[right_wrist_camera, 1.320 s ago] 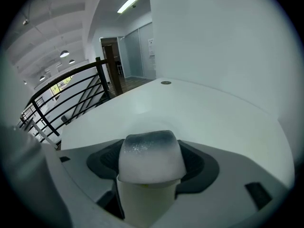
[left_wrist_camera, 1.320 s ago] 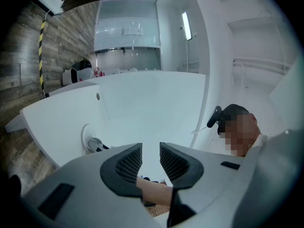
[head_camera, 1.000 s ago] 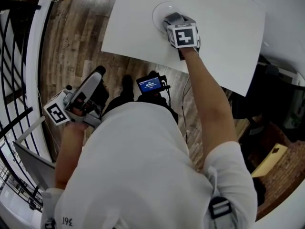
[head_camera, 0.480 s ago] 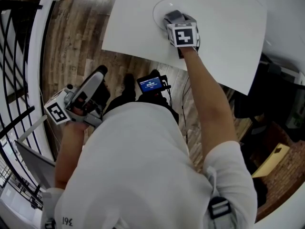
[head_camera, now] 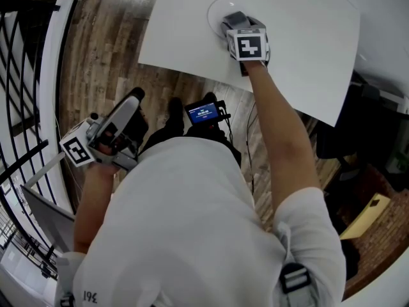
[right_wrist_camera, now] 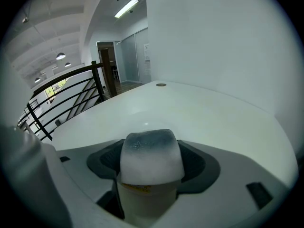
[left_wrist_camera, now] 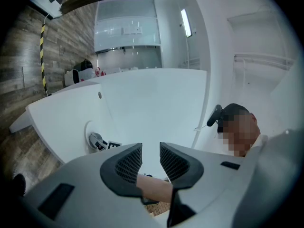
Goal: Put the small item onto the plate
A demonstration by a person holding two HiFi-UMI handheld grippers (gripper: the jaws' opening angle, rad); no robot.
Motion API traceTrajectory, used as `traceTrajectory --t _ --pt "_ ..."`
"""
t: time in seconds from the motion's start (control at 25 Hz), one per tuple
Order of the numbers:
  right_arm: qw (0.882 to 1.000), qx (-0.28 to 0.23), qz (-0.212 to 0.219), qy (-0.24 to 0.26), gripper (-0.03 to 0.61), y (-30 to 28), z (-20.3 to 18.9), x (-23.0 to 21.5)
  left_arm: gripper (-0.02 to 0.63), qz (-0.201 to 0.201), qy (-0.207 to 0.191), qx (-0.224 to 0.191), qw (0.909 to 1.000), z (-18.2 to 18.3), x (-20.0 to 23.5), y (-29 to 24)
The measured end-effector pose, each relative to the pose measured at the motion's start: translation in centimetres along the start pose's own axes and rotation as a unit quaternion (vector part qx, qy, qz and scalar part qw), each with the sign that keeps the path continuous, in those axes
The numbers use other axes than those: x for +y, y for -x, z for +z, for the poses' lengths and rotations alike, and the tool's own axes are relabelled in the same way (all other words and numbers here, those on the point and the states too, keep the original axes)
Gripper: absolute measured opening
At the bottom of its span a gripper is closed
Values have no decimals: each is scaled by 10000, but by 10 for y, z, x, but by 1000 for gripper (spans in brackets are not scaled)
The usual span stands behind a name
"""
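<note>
You: your white shirt [head_camera: 192, 222] fills the lower half of the head view.
Left gripper [head_camera: 131, 101]: you hold it low at your left side, off the table and over the wood floor [head_camera: 102, 56].
Left jaws: only a narrow gap apart, with nothing between them. In the left gripper view the gap looks out onto your right forearm [left_wrist_camera: 154, 190], farther off.
Device: a small unit with a lit blue screen [head_camera: 203, 112] sits in front of your body, below the table edge.
Right arm: stretched forward across the near edge of the table [head_camera: 307, 37].
Right gripper [head_camera: 235, 21]: out over the table, its marker cube [head_camera: 248, 45] facing up, its tip over the plate.
Right jaws: closed on the item, one pad on each side of it.
Item [right_wrist_camera: 151, 156]: a small pale container with a rounded grey-white top and a yellowish band under it. It stands upright in the right jaws, over the plate. No view shows whether it touches the plate.
Plate [head_camera: 216, 8]: white and round, lying on the table near its left corner, partly covered by the right gripper.
Table: white, and bare around the plate.
Beyond: a dark railing [right_wrist_camera: 71, 96] runs past the far side of the table.
</note>
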State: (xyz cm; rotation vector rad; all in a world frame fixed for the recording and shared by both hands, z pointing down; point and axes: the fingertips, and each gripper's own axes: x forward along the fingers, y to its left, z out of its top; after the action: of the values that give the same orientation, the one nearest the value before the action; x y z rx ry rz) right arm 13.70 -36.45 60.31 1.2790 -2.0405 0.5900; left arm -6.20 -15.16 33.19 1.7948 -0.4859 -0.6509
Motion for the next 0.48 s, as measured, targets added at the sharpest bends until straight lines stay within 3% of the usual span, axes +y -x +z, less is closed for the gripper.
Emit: traceTrajectory --t 0.48 --pt "10000 65 -39 38 325 6 4 0 115 -2 -3 49 10000 -2 -3 -2"
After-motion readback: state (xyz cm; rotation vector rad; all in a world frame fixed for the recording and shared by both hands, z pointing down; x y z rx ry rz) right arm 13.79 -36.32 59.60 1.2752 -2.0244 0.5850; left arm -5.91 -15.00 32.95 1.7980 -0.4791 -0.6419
